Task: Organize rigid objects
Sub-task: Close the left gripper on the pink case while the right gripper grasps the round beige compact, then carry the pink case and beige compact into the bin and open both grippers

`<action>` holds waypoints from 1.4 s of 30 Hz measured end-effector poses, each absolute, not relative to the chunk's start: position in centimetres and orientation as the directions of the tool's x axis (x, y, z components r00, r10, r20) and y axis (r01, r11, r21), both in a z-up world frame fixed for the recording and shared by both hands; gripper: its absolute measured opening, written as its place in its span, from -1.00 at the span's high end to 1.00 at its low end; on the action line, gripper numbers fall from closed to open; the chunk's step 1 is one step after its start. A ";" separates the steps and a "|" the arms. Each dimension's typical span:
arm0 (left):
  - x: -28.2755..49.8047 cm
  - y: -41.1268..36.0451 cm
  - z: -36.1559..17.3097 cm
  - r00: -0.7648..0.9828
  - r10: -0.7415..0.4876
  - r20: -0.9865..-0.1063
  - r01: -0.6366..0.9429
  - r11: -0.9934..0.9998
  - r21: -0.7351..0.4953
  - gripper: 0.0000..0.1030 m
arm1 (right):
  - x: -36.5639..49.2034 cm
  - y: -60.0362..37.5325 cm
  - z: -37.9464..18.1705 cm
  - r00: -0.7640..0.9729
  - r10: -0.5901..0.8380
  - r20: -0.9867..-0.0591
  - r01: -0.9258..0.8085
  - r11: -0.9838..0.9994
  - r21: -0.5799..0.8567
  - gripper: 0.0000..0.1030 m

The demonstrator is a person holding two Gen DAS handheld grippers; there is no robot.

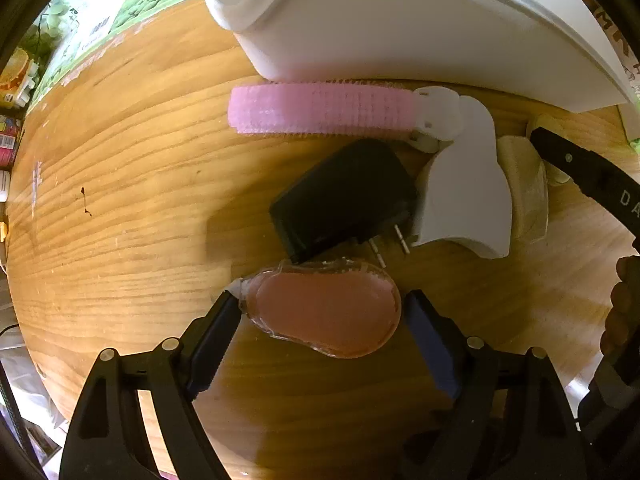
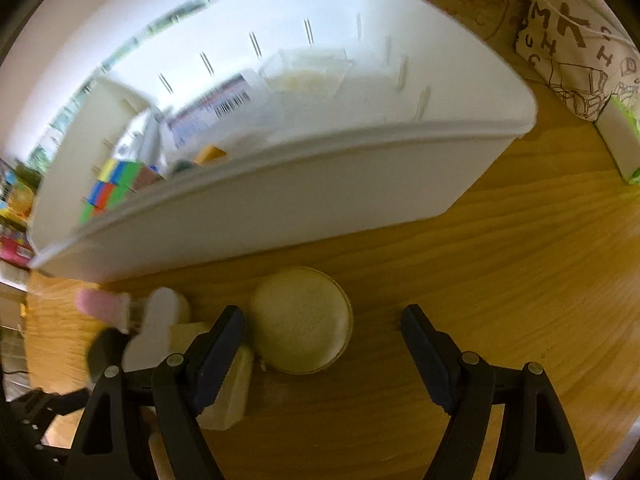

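Note:
In the left wrist view my left gripper is open, its fingers on either side of a pink oval object in clear plastic on the wooden table. Beyond it lie a black plug adapter, a white curved piece, a pink bristly roller and a cream block. The white bin stands behind. In the right wrist view my right gripper is open above the table, next to a round cream container. The white bin holds a coloured cube and other items.
A patterned cloth bag and a white and green box stand at the right of the bin. A cream block lies under the right gripper's left finger. Boxes and packets line the table's left edge.

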State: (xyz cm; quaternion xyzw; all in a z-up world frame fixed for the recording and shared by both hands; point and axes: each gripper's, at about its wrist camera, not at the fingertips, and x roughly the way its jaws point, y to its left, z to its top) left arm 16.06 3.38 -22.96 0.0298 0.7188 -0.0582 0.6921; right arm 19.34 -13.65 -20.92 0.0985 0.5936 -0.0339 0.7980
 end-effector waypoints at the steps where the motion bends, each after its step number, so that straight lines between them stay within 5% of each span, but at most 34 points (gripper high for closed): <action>1: 16.2 3.3 -22.9 -0.041 -0.038 -0.998 0.124 0.991 -0.043 -0.65 | 19.4 -13.5 -21.0 0.292 0.058 -0.955 0.165 0.980 0.111 -0.59; 15: 17.1 3.7 -22.1 -0.052 -0.046 -0.998 0.097 0.994 -0.050 -0.55 | 19.8 -12.6 -21.1 0.267 0.002 -0.964 0.125 0.991 0.037 -0.54; 21: 16.9 4.2 -22.1 -0.068 -0.060 -0.996 0.094 0.993 -0.066 -0.55 | 19.4 -12.5 -20.5 0.271 0.013 -0.963 0.098 0.994 0.040 -0.09; 42: 13.5 7.0 -22.4 -0.092 -0.115 -0.989 0.116 0.985 -0.126 -0.54 | 14.6 -14.1 -19.5 0.191 0.017 -0.981 0.213 0.975 0.058 -0.08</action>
